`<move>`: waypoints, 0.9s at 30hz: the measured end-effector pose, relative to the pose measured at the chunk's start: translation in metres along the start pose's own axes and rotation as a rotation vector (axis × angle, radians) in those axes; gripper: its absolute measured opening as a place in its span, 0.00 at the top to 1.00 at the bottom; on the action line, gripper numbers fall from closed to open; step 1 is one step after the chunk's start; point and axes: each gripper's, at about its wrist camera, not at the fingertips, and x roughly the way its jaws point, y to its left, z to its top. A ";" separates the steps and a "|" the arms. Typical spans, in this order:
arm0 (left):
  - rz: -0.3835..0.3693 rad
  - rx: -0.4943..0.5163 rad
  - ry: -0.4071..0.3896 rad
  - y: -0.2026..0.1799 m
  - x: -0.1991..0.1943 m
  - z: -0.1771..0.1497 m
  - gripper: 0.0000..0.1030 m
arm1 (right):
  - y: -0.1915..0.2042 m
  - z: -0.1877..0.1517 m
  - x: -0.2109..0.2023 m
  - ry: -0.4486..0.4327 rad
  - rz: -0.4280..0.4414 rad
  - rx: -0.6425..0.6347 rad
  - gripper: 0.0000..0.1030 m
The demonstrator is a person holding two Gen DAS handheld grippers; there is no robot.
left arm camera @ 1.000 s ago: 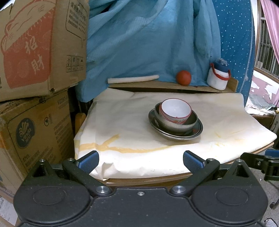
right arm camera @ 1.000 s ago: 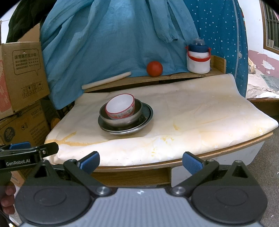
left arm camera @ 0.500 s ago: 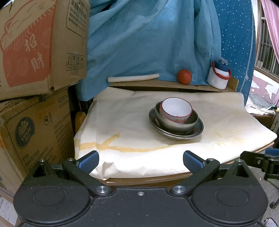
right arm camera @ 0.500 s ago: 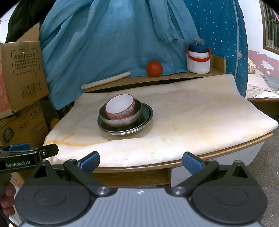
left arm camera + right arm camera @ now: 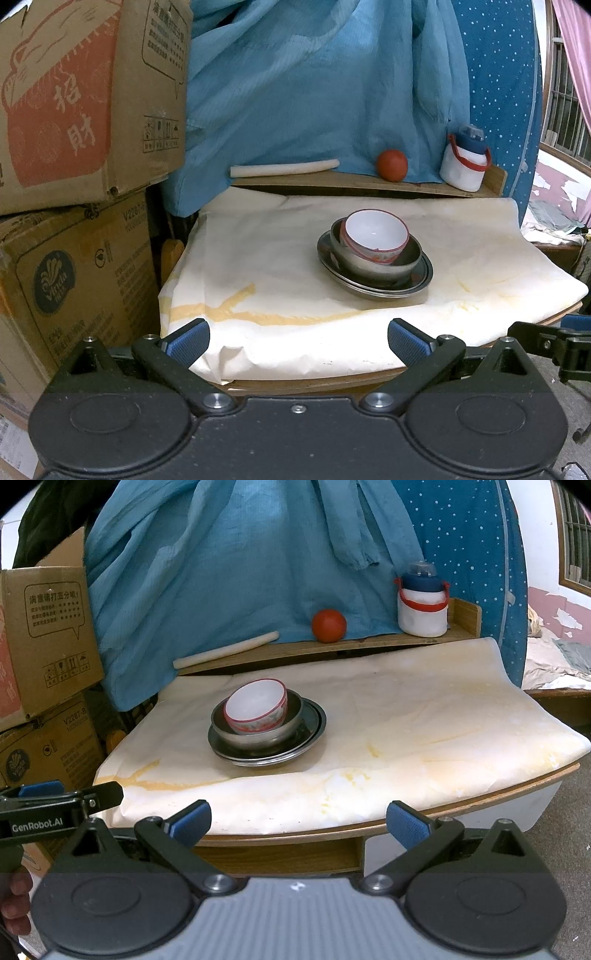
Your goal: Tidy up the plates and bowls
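Observation:
A white bowl with a red rim (image 5: 375, 234) (image 5: 255, 706) sits tilted inside a steel bowl (image 5: 376, 263) (image 5: 258, 734), which rests on stacked steel plates (image 5: 413, 282) (image 5: 310, 734) on the cream-covered table (image 5: 277, 258) (image 5: 406, 720). My left gripper (image 5: 298, 341) is open and empty, just off the table's front edge, well short of the stack. My right gripper (image 5: 298, 821) is open and empty, also in front of the table's edge. The left gripper shows at the left of the right wrist view (image 5: 70, 801).
Cardboard boxes (image 5: 74, 147) (image 5: 44, 646) are stacked left of the table. On the back wooden ledge lie a white roll (image 5: 284, 169) (image 5: 225, 650), a red ball (image 5: 392, 165) (image 5: 328, 625) and a white jug with a blue lid (image 5: 465, 162) (image 5: 423, 602). Blue cloth (image 5: 314, 85) hangs behind.
Both grippers have drifted very slightly; the stack sits a little differently in each view. Nothing was grasped or released.

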 end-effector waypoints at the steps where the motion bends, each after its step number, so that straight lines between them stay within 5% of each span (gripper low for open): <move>1: -0.001 0.000 0.000 0.000 0.000 0.000 0.01 | 0.000 0.000 0.000 0.000 -0.001 0.001 0.00; 27: -0.005 0.015 0.016 -0.002 0.005 0.001 0.01 | -0.003 0.001 0.008 0.020 0.014 -0.003 0.00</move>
